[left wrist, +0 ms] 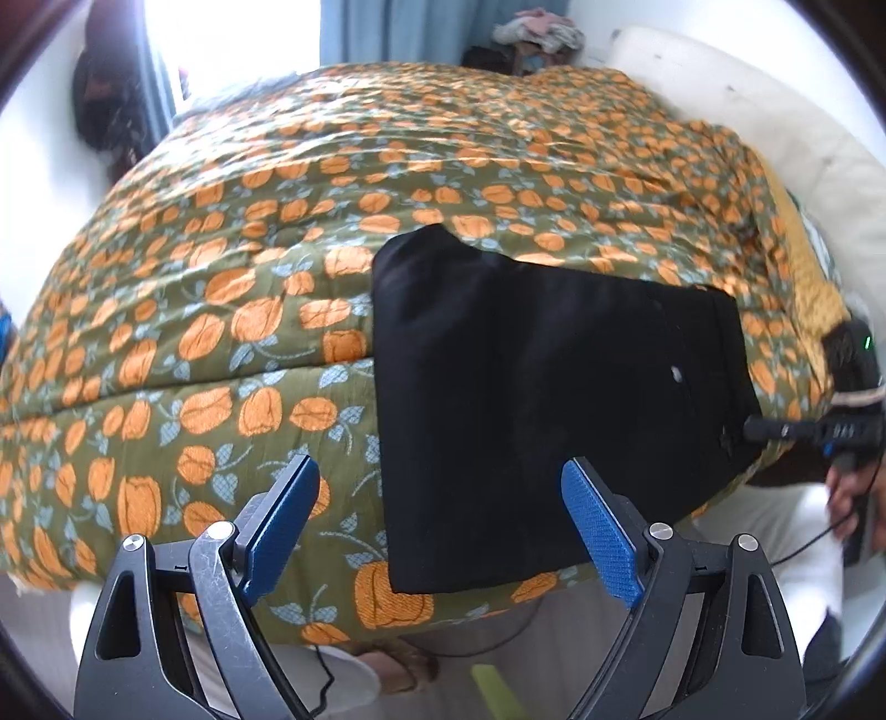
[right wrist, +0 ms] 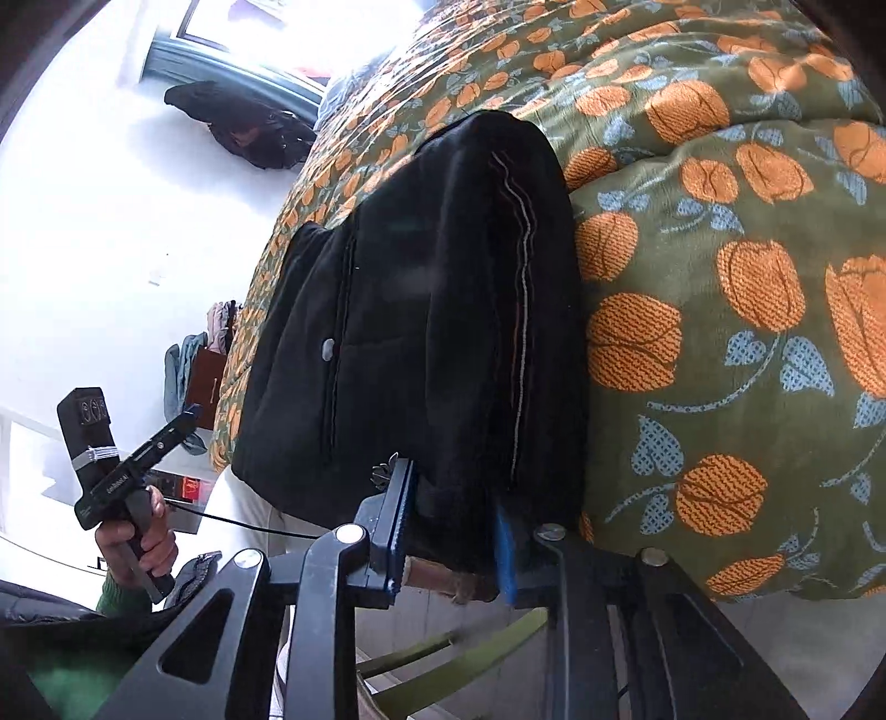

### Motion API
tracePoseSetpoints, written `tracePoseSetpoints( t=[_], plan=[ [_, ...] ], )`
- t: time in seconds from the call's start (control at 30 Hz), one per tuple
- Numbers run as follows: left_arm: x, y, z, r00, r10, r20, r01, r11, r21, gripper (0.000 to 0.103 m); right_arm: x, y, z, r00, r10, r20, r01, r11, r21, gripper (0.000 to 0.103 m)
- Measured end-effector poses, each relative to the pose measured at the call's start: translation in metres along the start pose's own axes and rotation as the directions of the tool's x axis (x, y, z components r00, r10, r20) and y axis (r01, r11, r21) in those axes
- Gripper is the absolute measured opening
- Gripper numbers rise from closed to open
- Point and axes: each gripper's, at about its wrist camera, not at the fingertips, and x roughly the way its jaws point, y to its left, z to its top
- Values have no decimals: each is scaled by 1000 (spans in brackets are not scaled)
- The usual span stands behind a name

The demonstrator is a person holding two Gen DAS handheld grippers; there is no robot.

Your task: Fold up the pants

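Observation:
The black pants (left wrist: pixel 554 387) lie folded in a rough rectangle on the bed's near edge, over the green quilt with orange pumpkins (left wrist: pixel 277 221). My left gripper (left wrist: pixel 440 498) is open and empty, its blue pads spread wide, hovering above the near left corner of the pants. In the right wrist view the pants (right wrist: pixel 432 310) show a button and a striped seam. My right gripper (right wrist: pixel 454 520) is shut on the near edge of the pants. The right gripper also shows at the right edge of the left wrist view (left wrist: pixel 819 429).
The quilt (right wrist: pixel 720 277) covers the whole bed. A window and blue curtain (left wrist: pixel 387 27) stand behind it, with a pile of clothes (left wrist: pixel 540 30) and a white headboard (left wrist: pixel 720 83) at the back right. A dark bag (right wrist: pixel 243 127) lies on the floor.

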Motion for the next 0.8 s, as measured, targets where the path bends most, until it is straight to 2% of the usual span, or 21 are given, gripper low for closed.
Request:
tracePoseSetpoints(
  t=[0.07,0.13,0.17,0.27,0.37,0.4,0.47,0.5,0.53,0.6,0.73,0.8],
  plan=[
    [0,-8,0,1000,0,12,-1,999,53,90,-16,13,5,995,-96,19,97,993,-64,43],
    [7,-18,1,1000,-2,6,1,995,97,90,-39,33,13,974,-207,96,219,965,-146,43],
    [14,-24,1,1000,-4,-3,4,993,118,90,-50,44,20,967,-213,140,236,956,-176,43],
    [35,-37,2,999,15,-47,-7,989,151,90,-60,80,43,971,-98,216,155,951,-267,43],
    [54,-43,-2,994,36,-104,-21,989,146,90,-40,92,65,975,26,220,46,947,-317,43],
    [57,-42,-3,993,42,-113,-26,990,141,90,-27,87,69,976,12,219,55,952,-300,43],
    [57,-41,-4,992,48,-116,-32,991,132,90,5,61,79,974,-128,188,172,955,-241,39],
    [57,-42,-3,992,50,-120,-34,991,132,91,21,50,81,974,-170,152,199,959,-202,28],
    [56,-42,-2,990,54,-126,-38,991,132,91,30,36,79,974,-191,126,210,964,-165,23],
    [57,-42,-1,989,59,-138,-42,992,123,91,20,33,75,971,-169,168,194,970,-147,23],
    [59,-41,0,986,68,-151,-51,993,110,91,3,55,64,948,-227,223,265,951,-159,25],
    [58,-41,1,986,66,-155,-50,993,110,91,-10,70,45,942,-219,255,272,942,-195,26]
  ],
)
